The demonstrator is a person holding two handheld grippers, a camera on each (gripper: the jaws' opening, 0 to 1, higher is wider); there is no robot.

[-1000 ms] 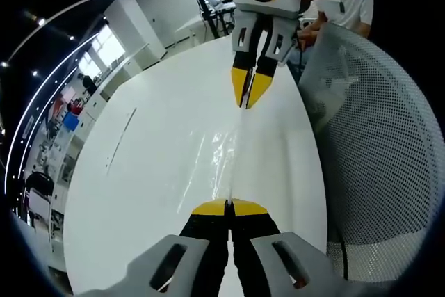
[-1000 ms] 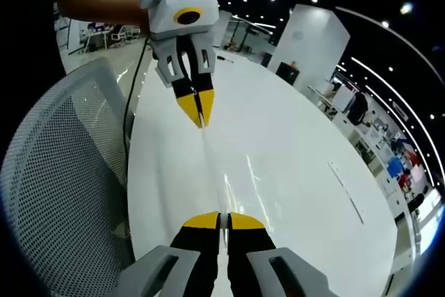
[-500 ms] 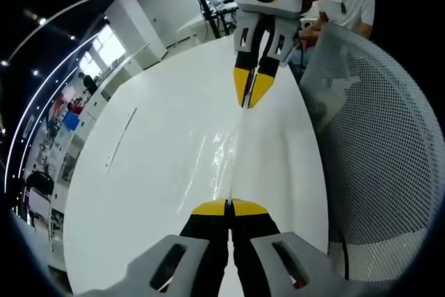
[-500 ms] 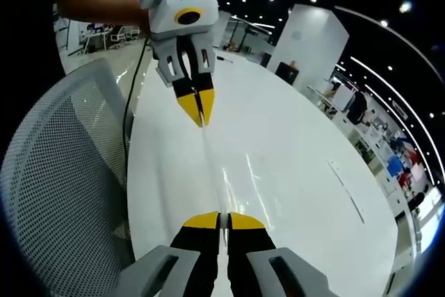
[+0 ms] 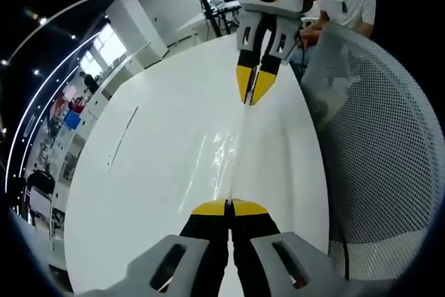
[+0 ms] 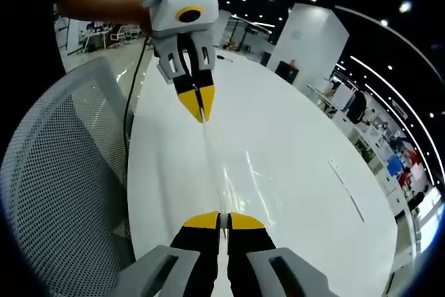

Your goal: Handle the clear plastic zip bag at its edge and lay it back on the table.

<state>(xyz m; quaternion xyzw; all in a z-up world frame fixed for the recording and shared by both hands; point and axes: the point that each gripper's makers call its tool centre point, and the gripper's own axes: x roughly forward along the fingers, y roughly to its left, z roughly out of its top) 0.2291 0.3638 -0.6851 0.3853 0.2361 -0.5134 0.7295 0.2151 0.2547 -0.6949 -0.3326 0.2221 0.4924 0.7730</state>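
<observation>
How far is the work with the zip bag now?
Done: both grippers, left and right, have shut on opposite ends of the bag at its edge. In hand: it is stretched between them above the table. Left: laying it down and letting go.

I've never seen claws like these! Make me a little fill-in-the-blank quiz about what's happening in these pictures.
1. The clear plastic zip bag is stretched between ____ claws.
2. The left claw and the right claw both have tips coloured ____.
3. The table under the bag is ____ in colour.
4. Beside the table stands a chair with a ____ back.

Missing words: two; yellow; white; mesh
</observation>
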